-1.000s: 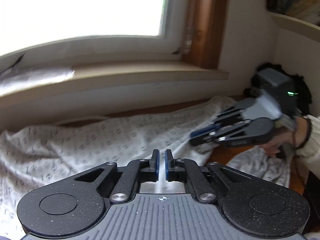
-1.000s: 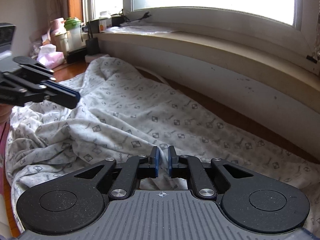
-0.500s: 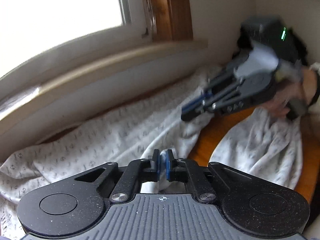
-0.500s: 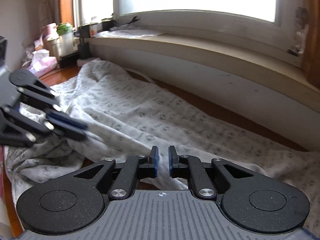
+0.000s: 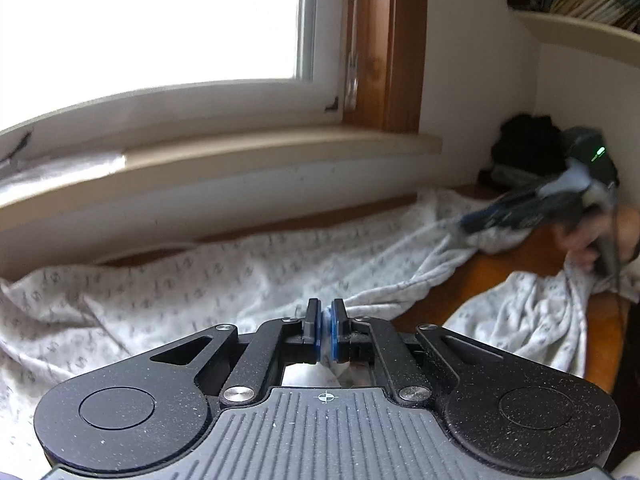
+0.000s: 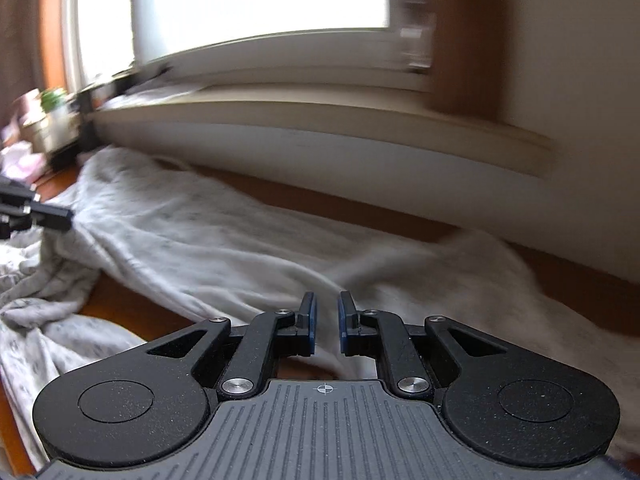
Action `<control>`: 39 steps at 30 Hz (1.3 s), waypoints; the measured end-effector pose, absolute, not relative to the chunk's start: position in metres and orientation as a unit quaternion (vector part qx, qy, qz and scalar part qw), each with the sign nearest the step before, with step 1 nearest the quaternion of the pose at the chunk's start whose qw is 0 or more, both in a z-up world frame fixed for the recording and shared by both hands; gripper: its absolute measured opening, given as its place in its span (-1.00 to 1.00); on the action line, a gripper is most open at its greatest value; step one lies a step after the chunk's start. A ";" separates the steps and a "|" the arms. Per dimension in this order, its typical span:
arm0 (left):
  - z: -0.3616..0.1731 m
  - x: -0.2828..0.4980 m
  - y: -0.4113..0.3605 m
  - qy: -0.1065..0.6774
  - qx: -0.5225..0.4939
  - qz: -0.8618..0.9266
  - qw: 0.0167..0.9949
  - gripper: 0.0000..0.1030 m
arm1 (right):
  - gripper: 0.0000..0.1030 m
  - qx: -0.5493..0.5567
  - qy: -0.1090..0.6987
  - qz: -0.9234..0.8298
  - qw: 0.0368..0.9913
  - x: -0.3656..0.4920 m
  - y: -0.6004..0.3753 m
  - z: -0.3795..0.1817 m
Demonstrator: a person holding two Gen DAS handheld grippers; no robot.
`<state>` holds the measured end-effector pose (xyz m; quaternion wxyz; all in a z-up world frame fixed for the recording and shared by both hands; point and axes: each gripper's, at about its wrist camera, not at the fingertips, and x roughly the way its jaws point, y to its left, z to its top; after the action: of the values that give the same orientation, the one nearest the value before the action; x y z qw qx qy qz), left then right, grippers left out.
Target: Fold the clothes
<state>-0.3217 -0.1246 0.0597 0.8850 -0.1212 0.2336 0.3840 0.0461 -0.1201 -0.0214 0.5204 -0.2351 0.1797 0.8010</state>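
A white garment with a small grey print (image 5: 200, 280) lies spread along the wooden table (image 5: 500, 276) under the window. My left gripper (image 5: 326, 330) is shut on a fold of its near edge, and a taut ridge of cloth runs from there to the right. At the far end of that ridge, my blurred right gripper (image 5: 466, 226) touches bunched cloth, with a hand (image 5: 588, 240) behind it. In the right wrist view, the right gripper (image 6: 324, 328) stands narrowly open just over the garment (image 6: 224, 240). The left gripper (image 6: 44, 216) pinches cloth at the far left.
A deep window sill (image 5: 280, 152) runs along the back above the table. A dark bundle (image 5: 528, 148) sits in the right corner under a shelf of books (image 5: 580, 28). Bottles and small items (image 6: 44, 120) crowd the table's left end.
The right gripper has dropped from the air onto the cloth's right end, with its gap unchanged. The left gripper stays shut on the fold, and the cloth between them now looks pulled taut.
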 end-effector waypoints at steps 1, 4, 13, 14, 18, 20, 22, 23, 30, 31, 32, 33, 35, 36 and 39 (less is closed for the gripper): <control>0.056 -0.320 -0.122 0.235 -0.125 0.386 0.883 -0.91 | -0.51 -0.230 0.185 0.791 0.536 0.061 -0.125 -0.021; 0.048 -0.322 -0.112 0.232 -0.134 0.389 0.881 -0.91 | -0.42 -0.217 0.205 0.757 0.581 0.108 -0.140 -0.022; 0.034 -0.328 -0.106 0.224 -0.153 0.394 0.878 -0.91 | -0.18 -0.170 0.270 0.661 0.680 0.199 -0.175 -0.040; 0.034 -0.328 -0.106 0.224 -0.152 0.394 0.878 -0.91 | -0.18 -0.162 0.278 0.655 0.683 0.204 -0.173 -0.042; 0.035 -0.327 -0.106 0.225 -0.150 0.394 0.878 -0.91 | -0.16 -0.136 0.308 0.636 0.694 0.218 -0.160 -0.051; 0.035 -0.327 -0.107 0.226 -0.149 0.394 0.878 -0.91 | -0.15 -0.117 0.316 0.633 0.697 0.223 -0.154 -0.053; 0.037 -0.329 -0.108 0.220 -0.145 0.397 0.879 -0.91 | -0.23 -0.107 0.319 0.631 0.699 0.226 -0.148 -0.054; 0.039 -0.330 -0.109 0.217 -0.142 0.397 0.880 -0.92 | -0.35 -0.105 0.318 0.631 0.699 0.227 -0.147 -0.052; 0.064 -0.348 -0.120 0.192 -0.126 0.393 0.890 -0.93 | -0.94 -0.037 0.283 0.659 0.696 0.250 -0.166 0.005; 0.068 -0.351 -0.121 0.188 -0.124 0.393 0.892 -0.93 | -0.94 -0.020 0.282 0.661 0.695 0.255 -0.166 0.016; 0.071 -0.353 -0.123 0.184 -0.122 0.393 0.893 -0.93 | -0.94 -0.002 0.280 0.663 0.694 0.259 -0.167 0.026; 0.075 -0.356 -0.124 0.180 -0.120 0.392 0.894 -0.93 | -0.94 0.011 0.279 0.663 0.695 0.262 -0.165 0.035; 0.077 -0.358 -0.124 0.181 -0.118 0.391 0.894 -0.93 | -0.94 0.028 0.281 0.651 0.704 0.264 -0.147 0.044; 0.074 -0.356 -0.122 0.187 -0.119 0.391 0.893 -0.93 | -0.94 0.033 0.287 0.642 0.710 0.264 -0.135 0.043; 0.059 -0.348 -0.114 0.216 -0.126 0.390 0.886 -0.92 | -0.72 -0.002 0.313 0.606 0.731 0.253 -0.094 0.025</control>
<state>-0.3479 -0.1139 0.0587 0.8863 -0.1257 0.2162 0.3898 0.2533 -0.0940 0.0248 0.7314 -0.0024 0.3130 0.6059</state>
